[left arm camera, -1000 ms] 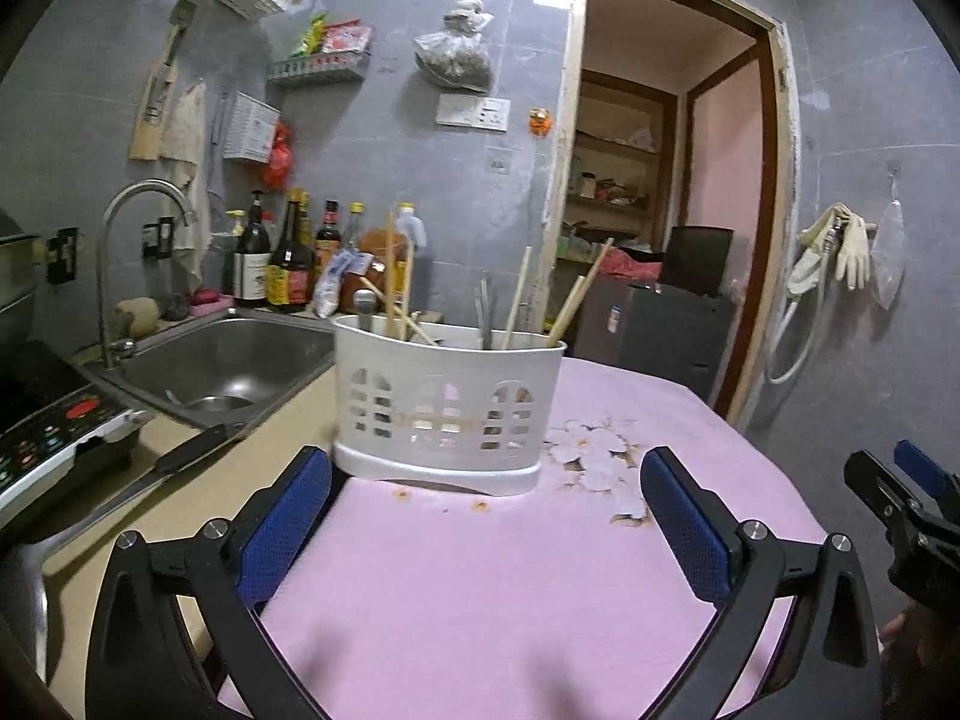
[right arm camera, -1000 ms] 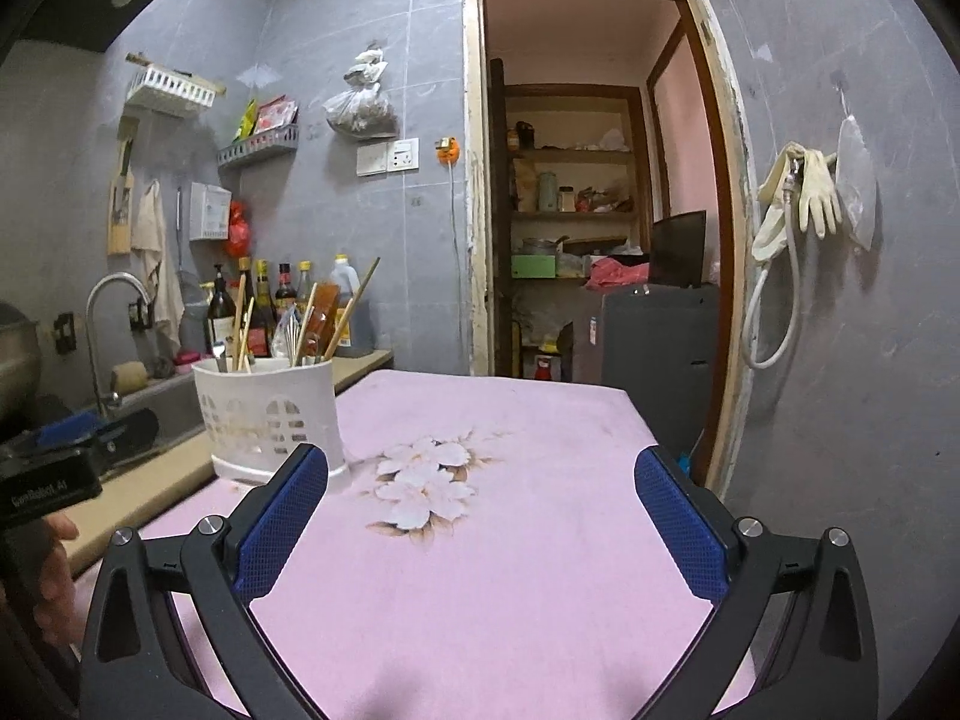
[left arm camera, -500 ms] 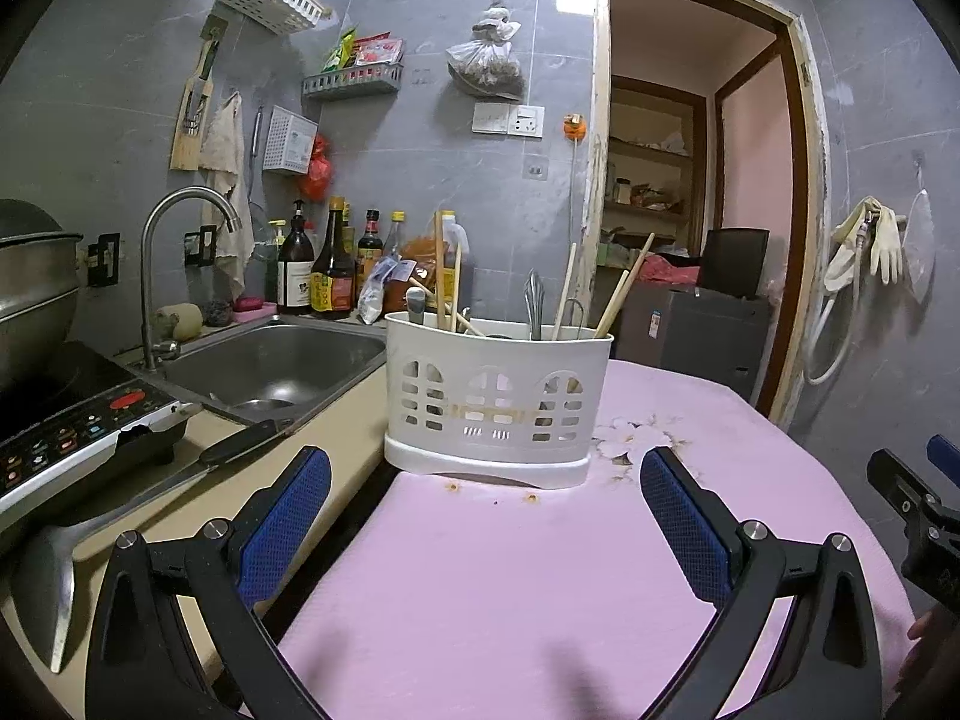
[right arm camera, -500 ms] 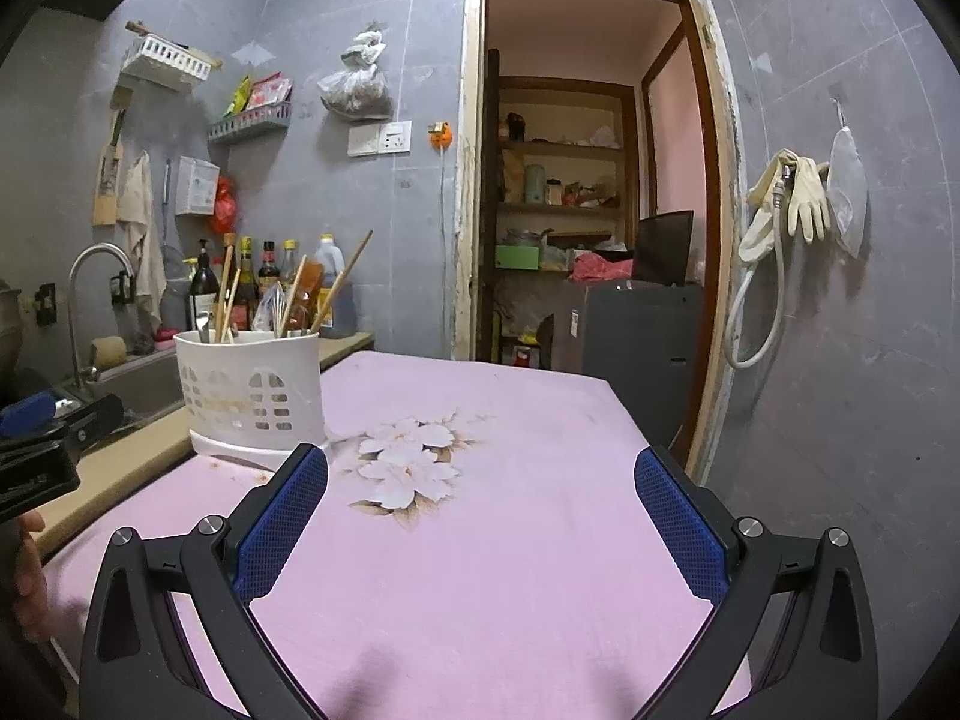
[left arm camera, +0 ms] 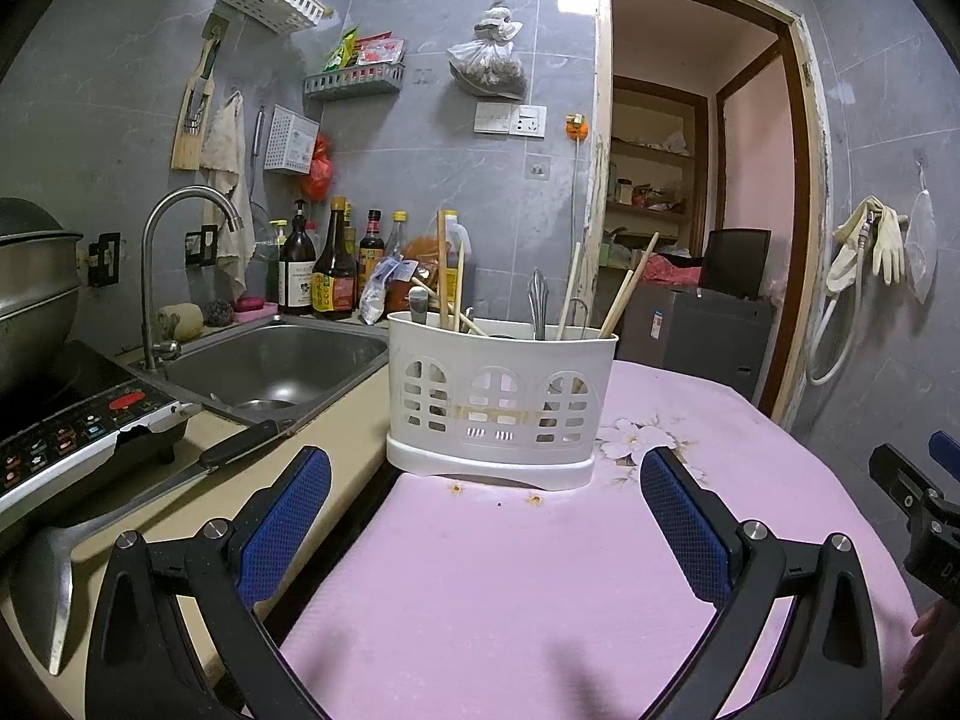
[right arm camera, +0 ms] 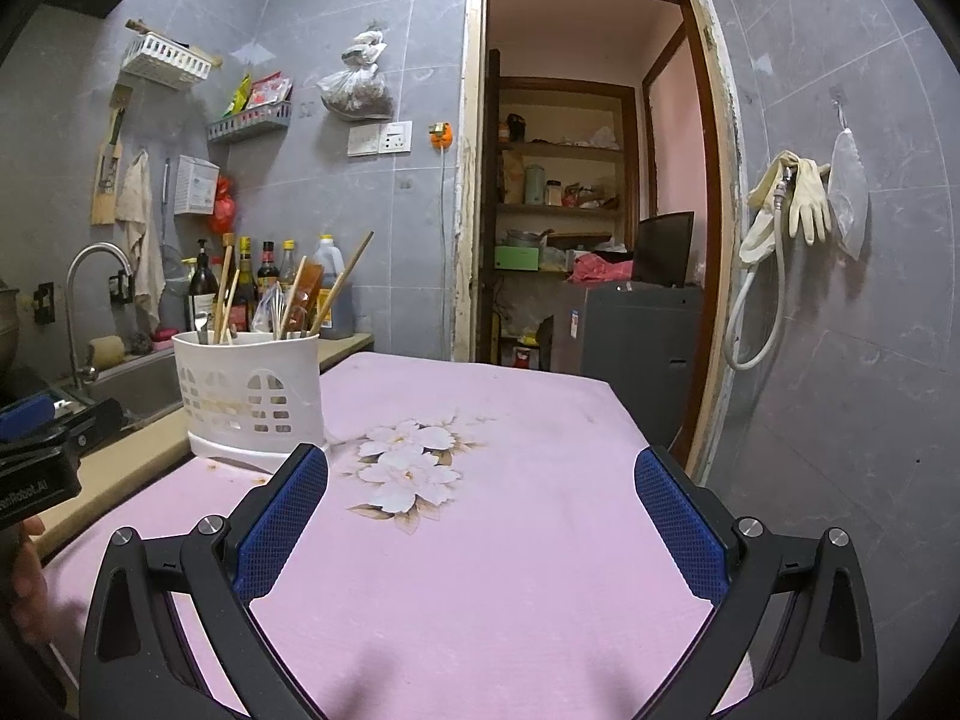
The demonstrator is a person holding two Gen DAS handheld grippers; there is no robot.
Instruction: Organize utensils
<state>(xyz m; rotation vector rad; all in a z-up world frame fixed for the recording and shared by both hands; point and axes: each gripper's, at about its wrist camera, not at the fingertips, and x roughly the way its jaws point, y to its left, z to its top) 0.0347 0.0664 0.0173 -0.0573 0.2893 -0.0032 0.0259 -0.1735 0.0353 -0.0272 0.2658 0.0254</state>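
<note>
A white slotted utensil holder stands at the left edge of the pink flowered tablecloth. It holds several wooden chopsticks and metal utensils. My left gripper is open and empty, a short way in front of the holder. My right gripper is open and empty over the cloth, with the holder ahead to its left. A ladle and a black-handled knife lie on the beige counter at left.
A steel sink with a tap sits left of the table, with bottles behind it. An induction cooker and a pot stand at far left. A doorway and a grey cabinet lie beyond the table.
Both grippers have drawn back and levelled a little; the holder looks slightly further off and more centred in the left view. Both stay open and empty.
</note>
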